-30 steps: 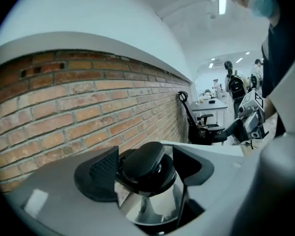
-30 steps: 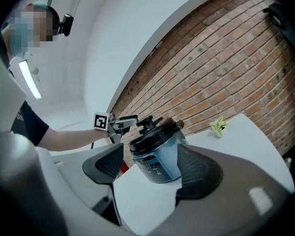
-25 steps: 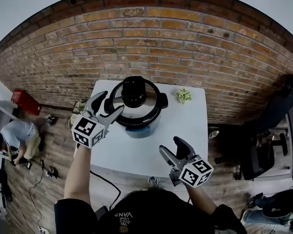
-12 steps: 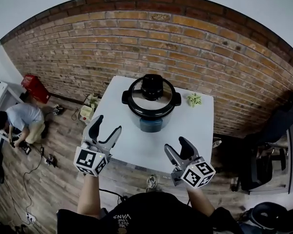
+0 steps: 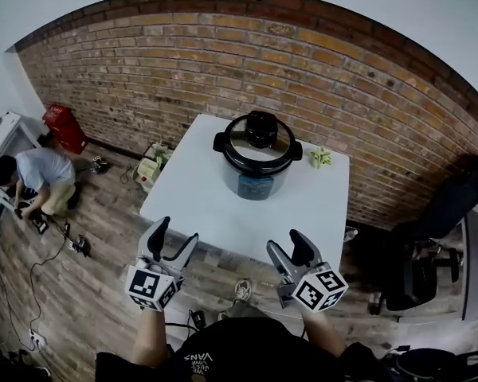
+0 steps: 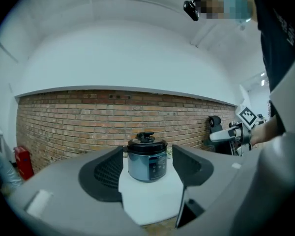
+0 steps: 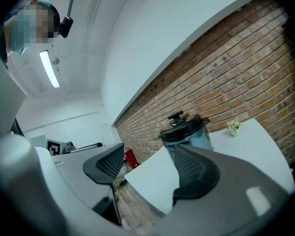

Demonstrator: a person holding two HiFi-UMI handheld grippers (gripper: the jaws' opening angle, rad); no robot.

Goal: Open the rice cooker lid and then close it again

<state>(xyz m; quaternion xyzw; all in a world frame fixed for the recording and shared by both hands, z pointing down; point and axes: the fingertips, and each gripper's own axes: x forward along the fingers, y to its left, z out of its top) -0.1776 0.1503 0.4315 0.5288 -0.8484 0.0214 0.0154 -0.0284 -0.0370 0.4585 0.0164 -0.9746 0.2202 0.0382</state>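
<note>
The rice cooker (image 5: 257, 164) stands at the far middle of the white table (image 5: 215, 209), its black-knobbed lid (image 5: 259, 138) down on the pot. Both grippers hang off the table's near edge, well short of the cooker. My left gripper (image 5: 174, 235) is open and holds nothing; in the left gripper view the cooker (image 6: 146, 160) shows far off between its jaws. To the right, my right gripper (image 5: 286, 245) is also open and bare; in the right gripper view the cooker (image 7: 187, 131) sits beyond its right jaw.
A small green plant (image 5: 320, 157) lies on the table right of the cooker. A brick wall (image 5: 303, 62) backs the table. A person (image 5: 36, 180) crouches on the wooden floor at left near a red box (image 5: 64, 127). A black chair (image 5: 418, 265) stands at right.
Both grippers and the head have drawn back from the table. The left gripper, open beside the cooker lid a second ago, now hangs beyond the table's near edge. The lid stays down.
</note>
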